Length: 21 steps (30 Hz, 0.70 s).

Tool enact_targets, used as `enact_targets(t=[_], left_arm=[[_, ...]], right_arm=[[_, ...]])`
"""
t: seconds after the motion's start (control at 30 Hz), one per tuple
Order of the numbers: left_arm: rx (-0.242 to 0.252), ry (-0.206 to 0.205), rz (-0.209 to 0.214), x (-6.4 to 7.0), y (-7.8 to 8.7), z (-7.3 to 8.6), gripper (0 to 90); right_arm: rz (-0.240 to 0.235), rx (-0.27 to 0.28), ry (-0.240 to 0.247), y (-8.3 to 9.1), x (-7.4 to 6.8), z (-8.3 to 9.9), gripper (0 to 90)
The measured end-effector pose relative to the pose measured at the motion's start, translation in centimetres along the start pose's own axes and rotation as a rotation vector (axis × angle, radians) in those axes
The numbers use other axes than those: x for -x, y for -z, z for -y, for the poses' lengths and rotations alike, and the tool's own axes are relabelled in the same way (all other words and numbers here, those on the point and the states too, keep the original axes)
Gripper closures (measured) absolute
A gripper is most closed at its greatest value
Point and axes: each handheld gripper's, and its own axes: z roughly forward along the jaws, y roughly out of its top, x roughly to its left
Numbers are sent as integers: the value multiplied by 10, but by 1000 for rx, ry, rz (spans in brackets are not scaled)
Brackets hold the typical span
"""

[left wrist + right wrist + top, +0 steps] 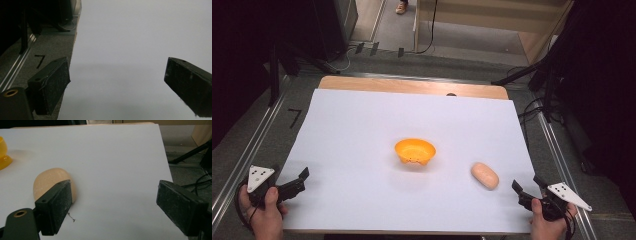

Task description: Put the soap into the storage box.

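My right claw gapes empty near the bread roll; I should straddle it squarely before lifting toward the bowl.

Right claw agape; bread roll behind left jaw

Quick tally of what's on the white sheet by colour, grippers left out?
Orange: 1, the bowl
Tan: 1, the oval bread-like piece
Total: 2, both lying on the white sheet, apart from each other.
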Motion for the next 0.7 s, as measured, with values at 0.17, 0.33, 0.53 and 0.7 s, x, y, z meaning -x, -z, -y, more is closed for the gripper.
enact_targets(t=[0.17, 0.33, 0.53, 0.7], left_arm=[[0, 0, 1, 0, 0, 0, 68], [-4, -4, -1, 1, 0, 0, 68], [-1, -8, -5, 2, 0, 0, 68], [0, -14, -5, 2, 0, 0, 68]], right_arm=[[-17, -33, 20, -1, -2, -3, 155], [-22, -159, 115, 1, -3, -21, 155], [-83, -348, 202, -1, -8, -40, 152], [-83, -513, 303, -12, -17, -55, 136]])
